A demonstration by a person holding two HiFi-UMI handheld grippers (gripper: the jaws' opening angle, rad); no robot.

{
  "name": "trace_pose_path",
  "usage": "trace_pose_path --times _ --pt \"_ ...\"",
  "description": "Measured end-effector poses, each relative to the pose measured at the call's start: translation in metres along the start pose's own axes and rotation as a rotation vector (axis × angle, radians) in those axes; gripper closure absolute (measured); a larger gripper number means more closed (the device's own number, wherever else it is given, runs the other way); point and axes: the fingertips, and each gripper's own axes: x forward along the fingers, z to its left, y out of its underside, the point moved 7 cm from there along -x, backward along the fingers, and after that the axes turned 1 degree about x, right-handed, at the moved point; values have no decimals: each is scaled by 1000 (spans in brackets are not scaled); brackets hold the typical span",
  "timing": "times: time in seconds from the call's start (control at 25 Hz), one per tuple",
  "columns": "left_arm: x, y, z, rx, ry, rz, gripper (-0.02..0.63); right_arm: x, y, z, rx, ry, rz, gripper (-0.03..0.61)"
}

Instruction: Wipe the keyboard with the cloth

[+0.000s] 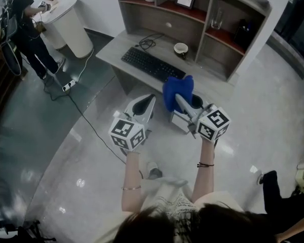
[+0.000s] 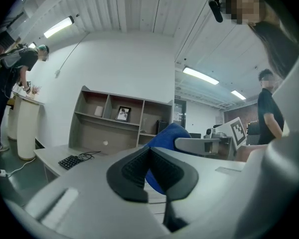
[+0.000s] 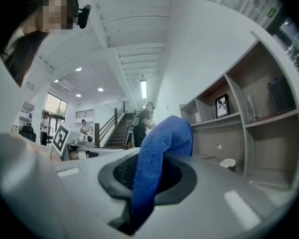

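Keyboard [image 1: 152,64] lies along the desk's [image 1: 114,48] front edge. Both grippers hover short of it. The right gripper [image 1: 180,101] pinches the cloth [image 1: 175,87], and the left gripper [image 1: 148,103] is closed and empty.

Grey-white left tool [image 1: 147,101] and right tool [image 1: 183,103], black pads [image 2: 134,171], square-marker cubes [image 1: 126,132]; thin wrist bands [image 1: 205,164], pale printed shirt [image 1: 175,204]

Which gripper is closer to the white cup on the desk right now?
Right. The right gripper, holding the blue cloth, hangs short of the desk, almost in line with the cup. The left gripper hangs beside it, farther to the left.
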Motion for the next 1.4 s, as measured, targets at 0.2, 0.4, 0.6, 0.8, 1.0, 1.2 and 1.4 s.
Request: trace_pose_path --times 0.2,0.4,0.6,0.8,1.0,1.2,1.4 --pt "9 -2 30 -9 43 -4 620 22 4 -6 -2 44 5 526" --pt "18 -1 51 -1 79 3 620 34 9 -13 2 87 -11 526" --pt "27 1 61 -7 92 10 620 39 12 -21 13 111 -8 526" --pt "41 8 69 -25 95 18 620 42 12 -39 21 127 -8 526" --pt "66 7 83 -35 92 34 620 52 5 -66 18 120 8 526" --pt "94 2 90 -40 84 34 620 63 -6 -91 13 97 14 526" --pt "110 3 90 -45 74 44 620 63 -9 -112 18 95 16 526"
